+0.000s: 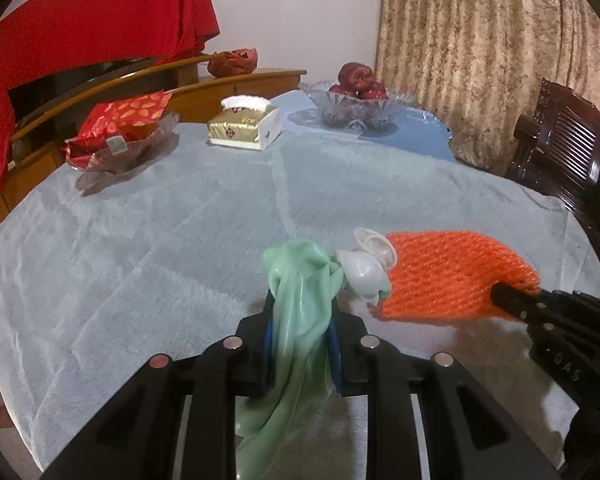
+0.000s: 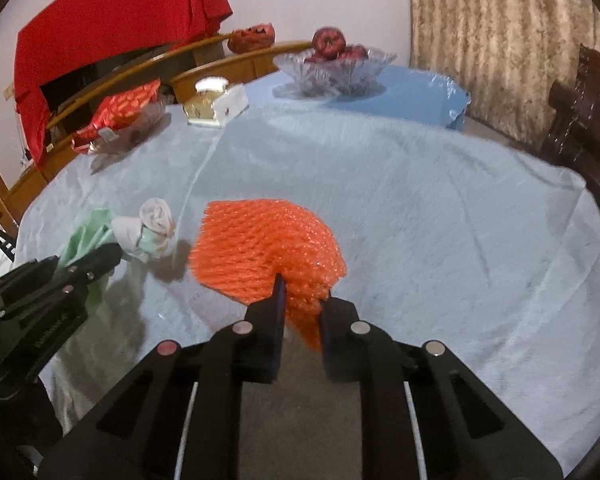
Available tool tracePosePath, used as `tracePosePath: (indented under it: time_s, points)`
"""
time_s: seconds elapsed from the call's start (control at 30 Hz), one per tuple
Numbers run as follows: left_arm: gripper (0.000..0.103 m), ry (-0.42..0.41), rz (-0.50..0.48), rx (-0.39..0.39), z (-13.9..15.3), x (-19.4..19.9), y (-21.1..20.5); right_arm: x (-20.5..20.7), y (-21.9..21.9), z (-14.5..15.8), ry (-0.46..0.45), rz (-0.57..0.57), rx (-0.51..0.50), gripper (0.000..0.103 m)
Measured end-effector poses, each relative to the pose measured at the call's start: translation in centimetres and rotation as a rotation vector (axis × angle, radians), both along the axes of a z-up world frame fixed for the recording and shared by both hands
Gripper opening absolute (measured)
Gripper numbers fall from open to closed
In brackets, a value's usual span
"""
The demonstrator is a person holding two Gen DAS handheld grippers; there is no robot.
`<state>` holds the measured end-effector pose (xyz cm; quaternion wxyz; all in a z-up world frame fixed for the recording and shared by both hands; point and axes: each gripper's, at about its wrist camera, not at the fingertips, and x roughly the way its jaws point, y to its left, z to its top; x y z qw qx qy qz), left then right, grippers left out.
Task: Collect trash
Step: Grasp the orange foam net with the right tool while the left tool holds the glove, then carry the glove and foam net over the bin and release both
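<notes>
My left gripper (image 1: 300,312) is shut on a pale green rubber glove (image 1: 300,320) that hangs down between its fingers; crumpled white pieces (image 1: 364,268) cling to the glove's far end. My right gripper (image 2: 302,296) is shut on the near edge of an orange foam net (image 2: 260,248) and holds it just above the tablecloth. In the left wrist view the orange net (image 1: 452,272) lies to the right of the glove with the right gripper (image 1: 512,300) at its corner. In the right wrist view the glove (image 2: 88,236), the white pieces (image 2: 148,224) and the left gripper (image 2: 92,268) show at the left.
The round table has a pale blue cloth (image 1: 160,240). At its far side stand a glass dish with red packets (image 1: 116,136), a tissue box (image 1: 244,126) and a glass bowl of apples (image 1: 356,100). A dark wooden chair (image 1: 568,152) stands at the right.
</notes>
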<state>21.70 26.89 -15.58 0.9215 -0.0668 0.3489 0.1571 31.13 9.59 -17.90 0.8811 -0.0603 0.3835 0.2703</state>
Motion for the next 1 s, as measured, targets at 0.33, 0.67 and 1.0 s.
tracePosePath:
  time_s: [0.33,0.67,1.0]
  points:
    - [0.022,-0.073,-0.066,0.013,4.1,-0.8,-4.0,-1.8,-5.1,5.6,-0.102,-0.065,0.047,0.014]
    - [0.022,-0.144,-0.195,-0.005,8.0,-1.7,-10.8,-4.8,-12.4,10.3,-0.191,-0.162,0.076,0.014]
    - [0.022,-0.176,-0.331,-0.019,9.8,-2.0,-18.7,-8.2,-20.8,12.6,-0.249,-0.281,0.072,0.014]
